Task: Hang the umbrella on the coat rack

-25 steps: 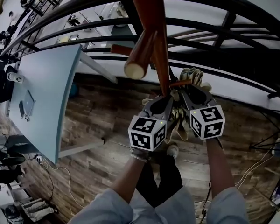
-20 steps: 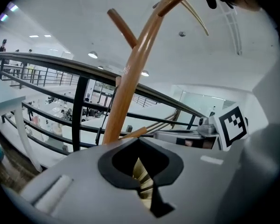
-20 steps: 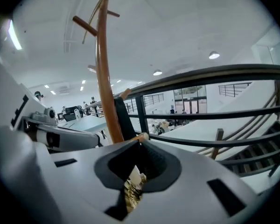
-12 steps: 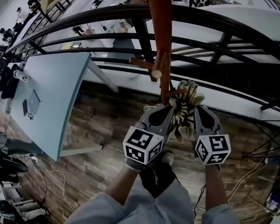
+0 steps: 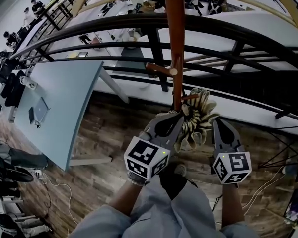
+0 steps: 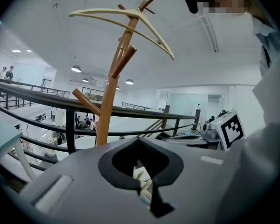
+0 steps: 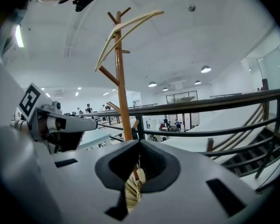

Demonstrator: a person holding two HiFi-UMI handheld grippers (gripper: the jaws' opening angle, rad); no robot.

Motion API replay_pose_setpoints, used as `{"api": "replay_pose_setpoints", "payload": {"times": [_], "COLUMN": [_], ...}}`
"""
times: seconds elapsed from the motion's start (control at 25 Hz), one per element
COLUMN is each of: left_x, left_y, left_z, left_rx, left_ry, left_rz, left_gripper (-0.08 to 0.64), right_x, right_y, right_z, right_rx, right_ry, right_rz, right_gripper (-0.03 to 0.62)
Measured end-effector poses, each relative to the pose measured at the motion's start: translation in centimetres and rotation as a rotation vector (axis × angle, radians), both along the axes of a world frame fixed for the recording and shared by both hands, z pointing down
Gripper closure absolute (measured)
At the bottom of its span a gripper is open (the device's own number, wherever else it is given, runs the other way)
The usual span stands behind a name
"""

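The umbrella (image 5: 197, 119), folded and pale, is close against the brown pole of the coat rack (image 5: 174, 43), just under a short peg (image 5: 189, 97). We hold our left claw (image 5: 180, 115) at its left side and our right claw (image 5: 216, 121) at its right side. On both, the jaws are pressed together, with pale folds of the umbrella in the narrow slit between them. Behind the pole runs a dark railing (image 5: 223, 28). Far to the left stands a grey-blue counter (image 5: 59, 98) on the wooden floor (image 5: 114, 133).
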State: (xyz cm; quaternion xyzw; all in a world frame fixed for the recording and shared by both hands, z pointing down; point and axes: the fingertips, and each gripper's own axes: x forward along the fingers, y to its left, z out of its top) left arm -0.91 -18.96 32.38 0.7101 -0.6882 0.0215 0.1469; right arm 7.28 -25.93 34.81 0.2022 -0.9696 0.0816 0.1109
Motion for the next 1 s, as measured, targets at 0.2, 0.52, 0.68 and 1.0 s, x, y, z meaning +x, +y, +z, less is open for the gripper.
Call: {"api": "replay_pose_setpoints", "payload": {"times": [0.2,0.52,0.68,1.0], "left_x": [0.2,0.6,0.5,-0.3], "left_y": [1.4,3.1,3.4,3.4], "left_z": [-1.3,-2.4,-2.4,-2.5], "left_rx": [0.016,0.042,0.05,0.055], "left_ry": [0.002,0.001,0.008,0.007], "left_rz": [-0.013,-0.016,-0.025,-0.043], "left_gripper": [0.555,0.555,0.555,0.555], "right_x": [0.9,1.1,0.7,-0.1], "right_y": [0.8,2.2,2.1,2.3], "right_z": [-1.9,-3.3,-3.9,-4.0], "right_rx": [0.037,0.062,0.075,0.075], "right_ry": [-0.008,-0.011,-0.024,-0.028], "right_rz": [0.005,-0.006,-0.008,-0.024], "right_gripper": [0.589,0.589,0.591,0.591]}}
